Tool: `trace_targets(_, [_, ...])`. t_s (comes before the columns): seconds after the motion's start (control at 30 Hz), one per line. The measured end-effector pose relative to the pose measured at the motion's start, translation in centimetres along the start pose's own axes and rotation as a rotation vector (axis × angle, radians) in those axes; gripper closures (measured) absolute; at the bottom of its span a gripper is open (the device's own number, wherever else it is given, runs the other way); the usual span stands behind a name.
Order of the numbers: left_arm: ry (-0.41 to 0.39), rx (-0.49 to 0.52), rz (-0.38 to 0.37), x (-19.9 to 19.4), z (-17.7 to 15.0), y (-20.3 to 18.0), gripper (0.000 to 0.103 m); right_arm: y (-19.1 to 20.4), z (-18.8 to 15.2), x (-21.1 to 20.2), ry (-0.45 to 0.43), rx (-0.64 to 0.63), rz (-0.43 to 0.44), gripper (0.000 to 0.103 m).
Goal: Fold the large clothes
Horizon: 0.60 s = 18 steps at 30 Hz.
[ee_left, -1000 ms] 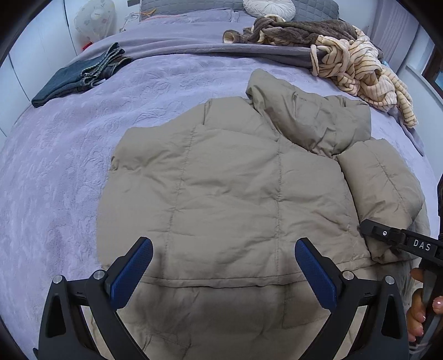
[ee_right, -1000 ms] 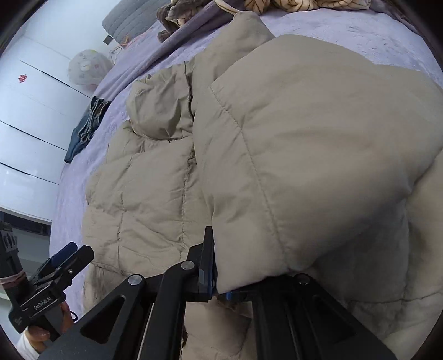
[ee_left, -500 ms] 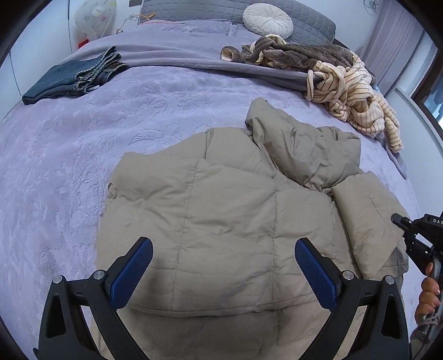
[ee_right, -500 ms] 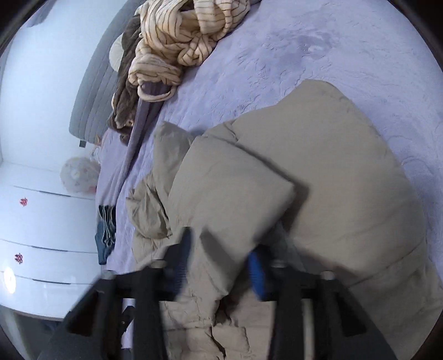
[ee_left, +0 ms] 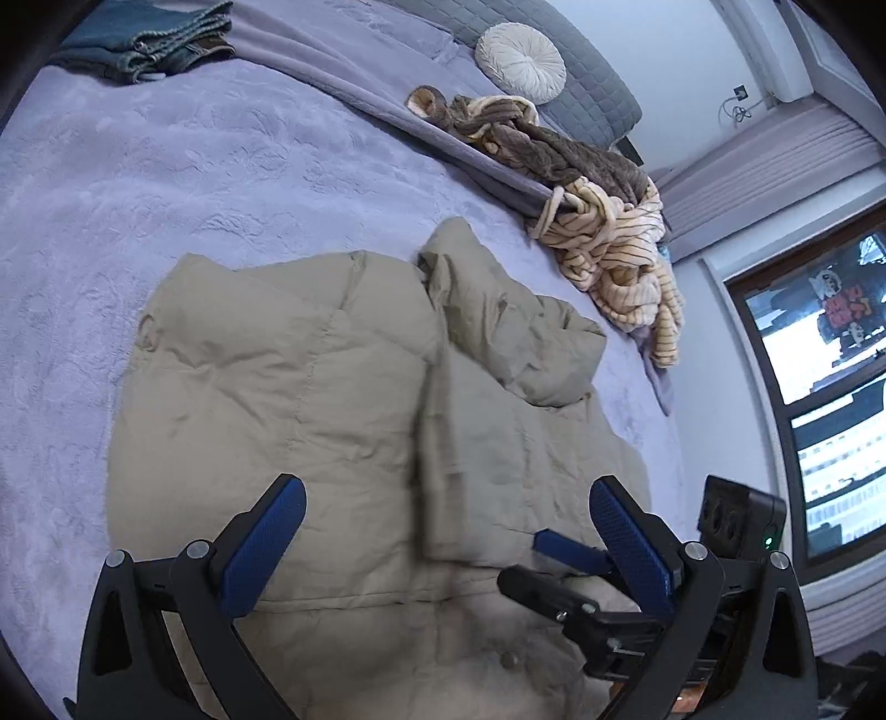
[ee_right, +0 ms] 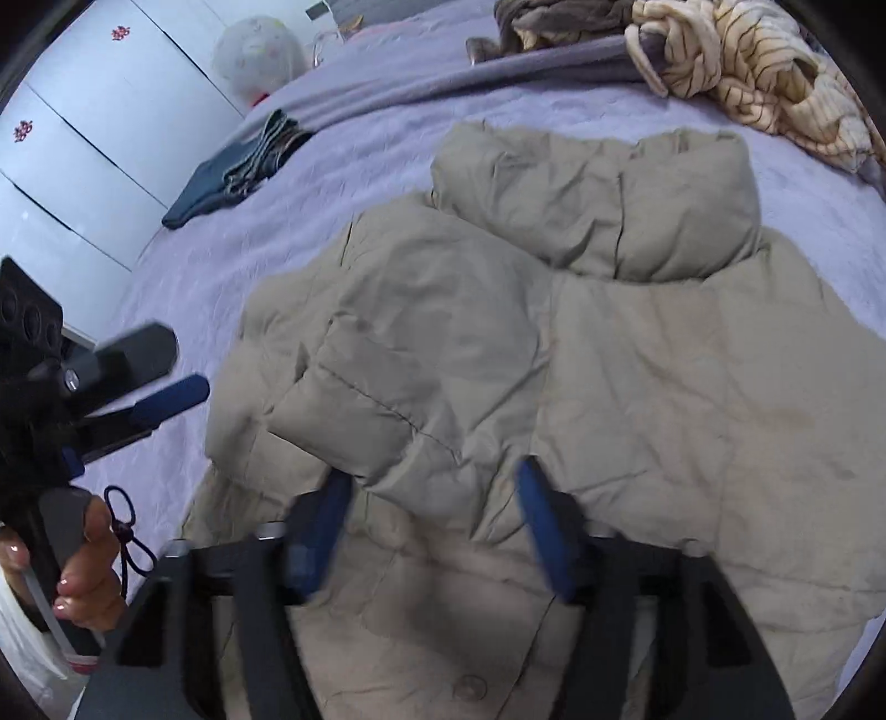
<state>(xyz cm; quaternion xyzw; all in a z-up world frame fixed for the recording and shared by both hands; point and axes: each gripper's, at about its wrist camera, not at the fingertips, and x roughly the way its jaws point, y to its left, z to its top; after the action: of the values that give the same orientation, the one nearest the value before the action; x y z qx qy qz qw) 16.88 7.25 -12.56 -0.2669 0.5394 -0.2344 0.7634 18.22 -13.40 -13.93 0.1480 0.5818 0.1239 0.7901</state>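
The beige puffer jacket (ee_left: 310,421) is spread flat on the lavender bedspread (ee_left: 166,183), one sleeve (ee_right: 387,399) folded across its body. The left gripper (ee_left: 443,543) is held wide, nothing between the pads, above the jacket's hem. The right gripper (ee_right: 437,526) is opening over the folded sleeve, pads clear of the fabric.

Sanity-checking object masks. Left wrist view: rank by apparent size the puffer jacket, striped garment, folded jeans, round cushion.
1. beige puffer jacket
2. striped garment
3. folded jeans, cut off by the frame edge, so unsure against the garment
4. round white cushion, farthest away
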Motion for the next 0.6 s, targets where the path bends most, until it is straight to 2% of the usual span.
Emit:
trace_targets(0.1, [0.047, 0.019, -0.019, 2.1, -0.2, -1.1, 0.0, -2.6, -1.7, -1.7, -0.009, 0.077, 0.038, 0.023])
trace_targets(0.2, [0.098, 0.039, 0.0, 5.1, -0.4, -2.0, 0.0, -8.4, -4.5, -4.3, -0.027, 0.27, 0.053, 0.023])
trace_targets(0.27, [0.121, 0.044, 0.007, 7.0, -0.6, -2.5, 0.009, -13.3, -7.2, -5.9, -0.046, 0.45, 0.071, 0.023])
trace_targets(0.37, [0.172, 0.027, 0.026, 9.9, -0.6, -2.9, 0.048, -19.5, -10.4, -7.7, -0.114, 0.701, 0.118, 0.023])
trace_targets(0.4, [0.185, 0.028, 0.028, 10.7, -0.7, -3.1, 0.078, -20.9, -11.1, -8.2, -0.149, 0.757, 0.138, 0.023])
trace_targets(0.43, [0.197, 0.038, 0.028, 11.3, -0.8, -3.4, 0.092, -22.3, -11.6, -8.7, -0.19, 0.812, 0.158, 0.023])
trace_targets(0.5, [0.161, 0.082, 0.057, 11.0, -1.0, -4.5, 0.092, -24.4, -12.0, -9.2, -0.254, 0.9, 0.166, 0.027])
trace_targets(0.57, [0.119, 0.142, 0.062, 9.9, -1.5, -5.7, 0.093, -25.8, -11.4, -9.6, -0.282, 0.934, 0.124, 0.068])
trace_targets(0.6, [0.106, 0.166, 0.066, 9.2, -1.8, -6.0, 0.093, -26.7, -11.1, -10.0, -0.282, 0.94, 0.105, 0.098])
